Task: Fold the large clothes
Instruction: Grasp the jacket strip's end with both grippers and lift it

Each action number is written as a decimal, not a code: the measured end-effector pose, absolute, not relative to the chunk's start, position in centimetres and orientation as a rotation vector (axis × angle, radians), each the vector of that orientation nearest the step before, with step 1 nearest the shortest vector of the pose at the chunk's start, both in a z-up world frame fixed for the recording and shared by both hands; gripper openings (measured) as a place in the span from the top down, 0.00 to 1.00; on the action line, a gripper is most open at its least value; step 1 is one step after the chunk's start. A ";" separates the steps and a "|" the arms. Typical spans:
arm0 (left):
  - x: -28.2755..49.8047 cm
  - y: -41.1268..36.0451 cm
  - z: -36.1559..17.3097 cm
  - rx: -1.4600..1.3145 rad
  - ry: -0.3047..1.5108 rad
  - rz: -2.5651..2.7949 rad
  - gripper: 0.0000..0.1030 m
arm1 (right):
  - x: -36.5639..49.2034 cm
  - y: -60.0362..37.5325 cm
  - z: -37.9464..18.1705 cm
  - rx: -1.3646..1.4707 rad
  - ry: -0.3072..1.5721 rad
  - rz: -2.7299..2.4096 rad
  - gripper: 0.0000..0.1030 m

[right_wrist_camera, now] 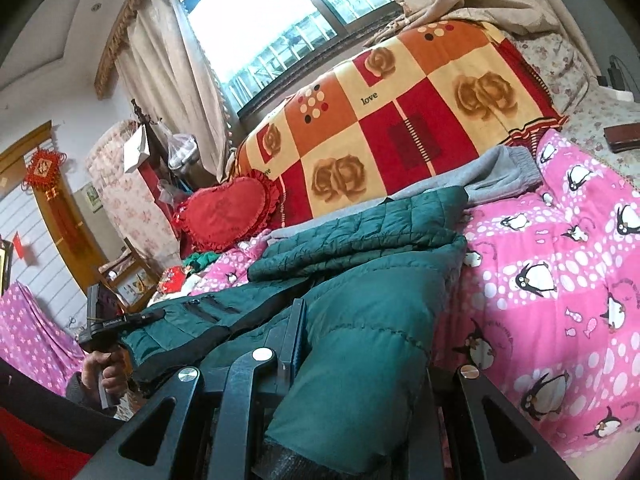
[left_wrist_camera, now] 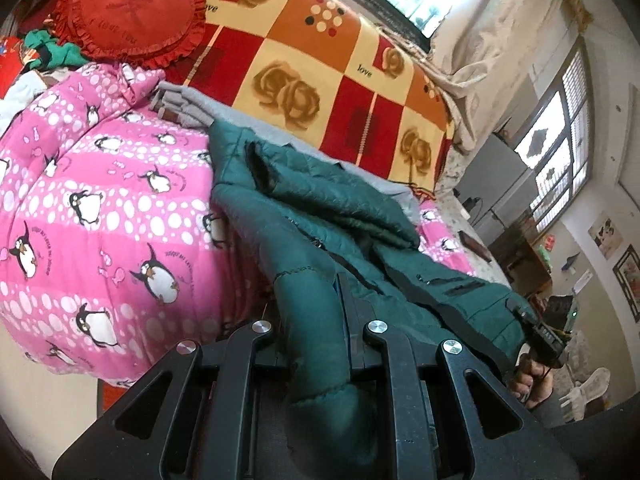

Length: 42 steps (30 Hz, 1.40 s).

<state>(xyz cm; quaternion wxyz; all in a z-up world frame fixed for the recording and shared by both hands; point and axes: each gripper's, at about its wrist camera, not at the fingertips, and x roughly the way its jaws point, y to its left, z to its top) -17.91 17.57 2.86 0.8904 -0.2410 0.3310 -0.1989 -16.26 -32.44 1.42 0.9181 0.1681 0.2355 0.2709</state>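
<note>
On the bed, a green jacket (left_wrist_camera: 328,208) spread over the penguin quilt (left_wrist_camera: 100,208).
Left tongs (left_wrist_camera: 316,312) and right tongs (right_wrist_camera: 360,340) each clamp a jacket edge.

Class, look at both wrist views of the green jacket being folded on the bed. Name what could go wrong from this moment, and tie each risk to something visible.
1. Both the left gripper and right gripper pinch thick, puffy parts of the green jacket; the slippery padding could slide out if pulled.
2. The jacket overlaps the grey garment; lifting might drag it along.
3. The penguin quilt beneath is soft and uneven, so the fold may come out crooked.
</note>
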 end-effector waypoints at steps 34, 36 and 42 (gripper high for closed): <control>6.3 18.4 4.6 -0.523 0.580 -0.150 0.86 | 9.8 -28.8 3.9 0.265 0.524 0.274 0.81; 8.7 18.0 2.9 -0.494 0.619 -0.125 0.86 | 12.0 -28.8 2.4 0.279 0.571 0.241 0.81; 14.4 16.9 -3.1 -0.450 0.753 -0.060 0.85 | 16.9 -28.4 -1.7 0.273 0.666 0.177 0.81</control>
